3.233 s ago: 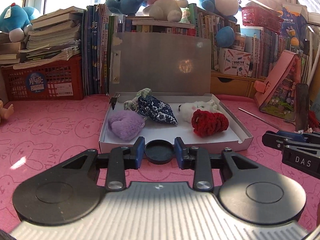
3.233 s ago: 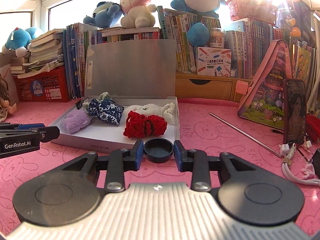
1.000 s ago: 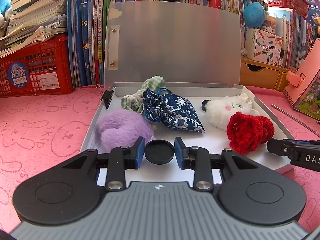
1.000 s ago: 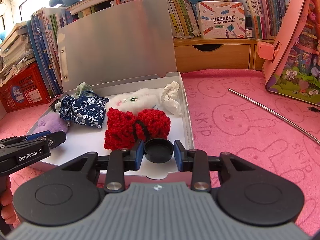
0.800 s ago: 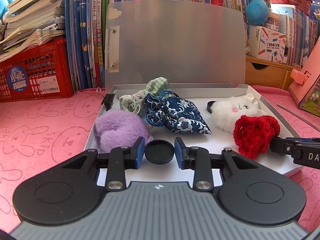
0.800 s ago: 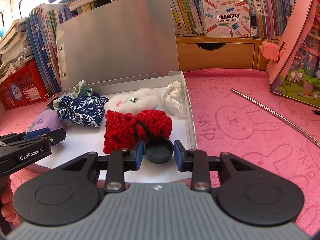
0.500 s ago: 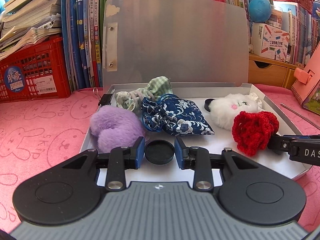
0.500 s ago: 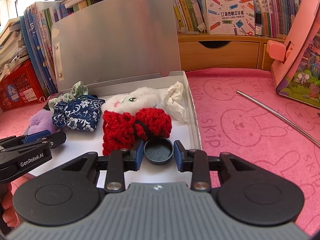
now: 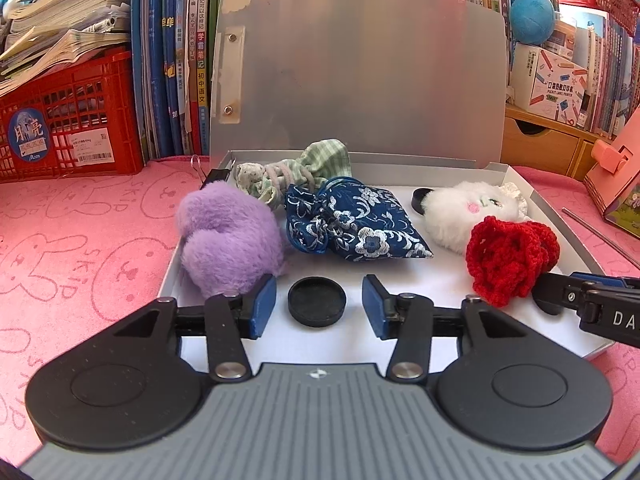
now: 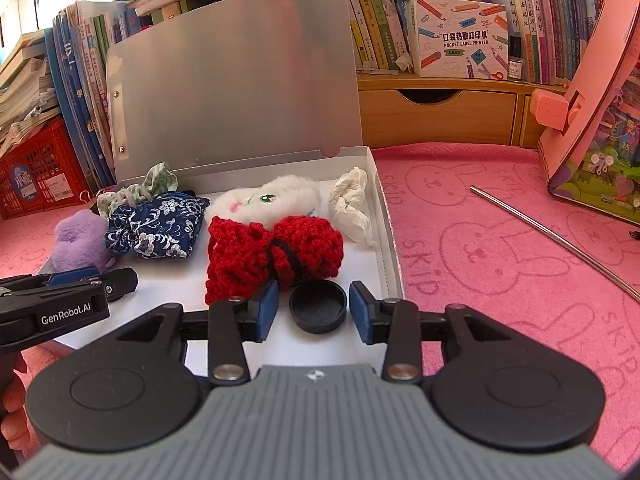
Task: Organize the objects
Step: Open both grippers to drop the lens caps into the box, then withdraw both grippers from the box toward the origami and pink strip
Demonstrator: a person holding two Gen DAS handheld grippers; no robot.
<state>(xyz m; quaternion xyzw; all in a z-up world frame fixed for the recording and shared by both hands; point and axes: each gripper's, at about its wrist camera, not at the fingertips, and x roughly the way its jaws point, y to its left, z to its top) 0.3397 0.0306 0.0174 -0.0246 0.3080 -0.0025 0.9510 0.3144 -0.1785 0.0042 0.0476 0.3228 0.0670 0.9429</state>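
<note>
An open white box (image 9: 560, 224) with its grey lid up holds a purple fluffy plush (image 9: 228, 240), a blue floral pouch (image 9: 352, 228), a green checked cloth bundle (image 9: 296, 170), a white plush cat (image 9: 472, 212) and a red knitted pouch (image 9: 508, 256). My left gripper (image 9: 319, 306) is open just in front of the purple plush, over the box's near edge. My right gripper (image 10: 314, 306) is open just in front of the red knitted pouch (image 10: 272, 256), over the box's near right corner. Both are empty. A black round cap sits between each gripper's fingers.
The box (image 10: 384, 216) lies on a pink bunny-print cloth (image 10: 500, 260). A crumpled white tissue (image 10: 352, 204) lies in the box's right end. A red crate (image 9: 68, 128), upright books (image 9: 176, 60), a wooden drawer unit (image 10: 440, 116), a pink toy house (image 10: 600, 112) and a metal rod (image 10: 552, 236) surround it.
Both grippers moved forward toward the box and opened their jaws. The left now sits close to the purple plush, the right close to the red pouch.
</note>
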